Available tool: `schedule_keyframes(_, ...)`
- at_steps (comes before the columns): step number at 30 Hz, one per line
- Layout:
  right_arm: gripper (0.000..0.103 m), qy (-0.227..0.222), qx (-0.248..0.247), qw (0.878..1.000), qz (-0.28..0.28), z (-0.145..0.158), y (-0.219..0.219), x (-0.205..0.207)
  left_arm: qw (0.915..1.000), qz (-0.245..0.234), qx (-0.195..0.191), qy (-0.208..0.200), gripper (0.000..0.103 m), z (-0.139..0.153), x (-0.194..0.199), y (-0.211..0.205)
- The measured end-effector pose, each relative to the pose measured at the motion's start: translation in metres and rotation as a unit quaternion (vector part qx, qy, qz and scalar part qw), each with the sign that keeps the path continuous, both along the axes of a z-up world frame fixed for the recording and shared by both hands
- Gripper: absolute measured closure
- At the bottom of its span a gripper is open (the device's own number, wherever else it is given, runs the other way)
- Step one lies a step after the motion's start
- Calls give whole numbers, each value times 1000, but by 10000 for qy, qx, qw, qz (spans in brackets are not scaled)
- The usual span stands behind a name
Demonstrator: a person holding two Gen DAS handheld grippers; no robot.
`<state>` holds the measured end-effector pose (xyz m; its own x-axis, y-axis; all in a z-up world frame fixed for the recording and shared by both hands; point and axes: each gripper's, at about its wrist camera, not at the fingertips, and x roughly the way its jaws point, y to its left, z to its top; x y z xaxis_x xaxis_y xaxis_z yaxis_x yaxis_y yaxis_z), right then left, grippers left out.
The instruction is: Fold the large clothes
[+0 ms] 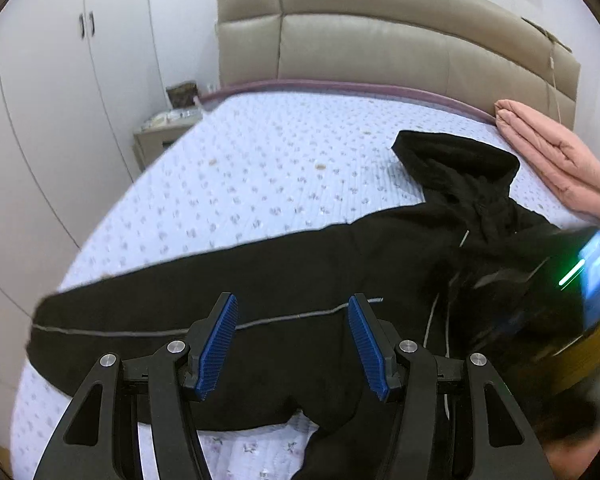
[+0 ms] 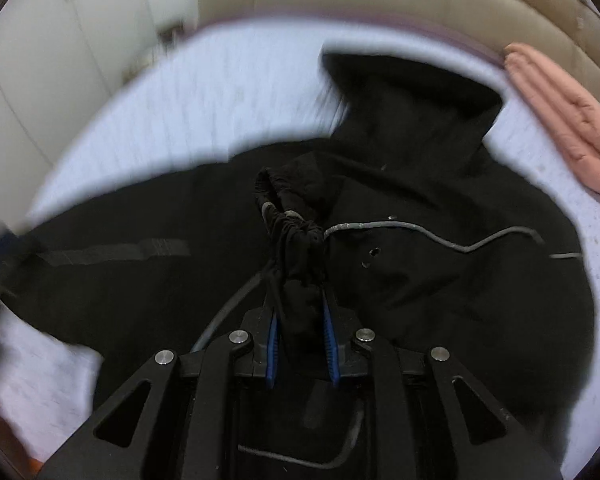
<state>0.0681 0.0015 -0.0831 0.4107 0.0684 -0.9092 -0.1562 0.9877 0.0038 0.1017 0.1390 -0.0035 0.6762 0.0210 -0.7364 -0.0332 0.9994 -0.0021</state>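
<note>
Black hoodie [image 1: 300,264] on floral bedspread [image 1: 260,168], probably padded headboard [image 1: 380,40] behind

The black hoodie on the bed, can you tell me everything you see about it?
The black hooded jacket looks soft and dark, with grey piping along it and grey drawstrings. It lies spread across the lilac flowered bedspread, hood toward the headboard. The right gripper is shut on a bunched part of it; the left gripper is open above it.

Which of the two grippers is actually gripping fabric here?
The right gripper: its blue pads are shut on a bunched black hoodie cuff. The left gripper hovers open above the garment.
</note>
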Motion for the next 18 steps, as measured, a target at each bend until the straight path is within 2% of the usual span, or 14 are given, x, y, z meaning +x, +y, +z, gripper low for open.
schedule_keyframes(2,76,102,-128,9999,4,-22,5,-1,9999,39,-131,93,43,-4,4,5)
schedule_keyframes(4,75,-156,-349,9992,75,-23,15,-7,9996,76,-218,138,43,-7,5,8)
schedule_keyframes(7,45,-18,-72,9997,247,-22,19,-4,9996,80,-215,173,43,-10,6,8)
schedule_keyframes(10,45,-23,444,9983,383,1,9,-8,9996,2,-202,207,44,-13,7,4)
schedule_keyframes(14,44,-655,920,9932,284,59,-35,-32,9995,-148,-206,173,43,-12,4,-4)
schedule_keyframes(18,40,-1039,791,9907,-372,82,-113,-42,9985,-416,-322,175,43,-13,2,-19)
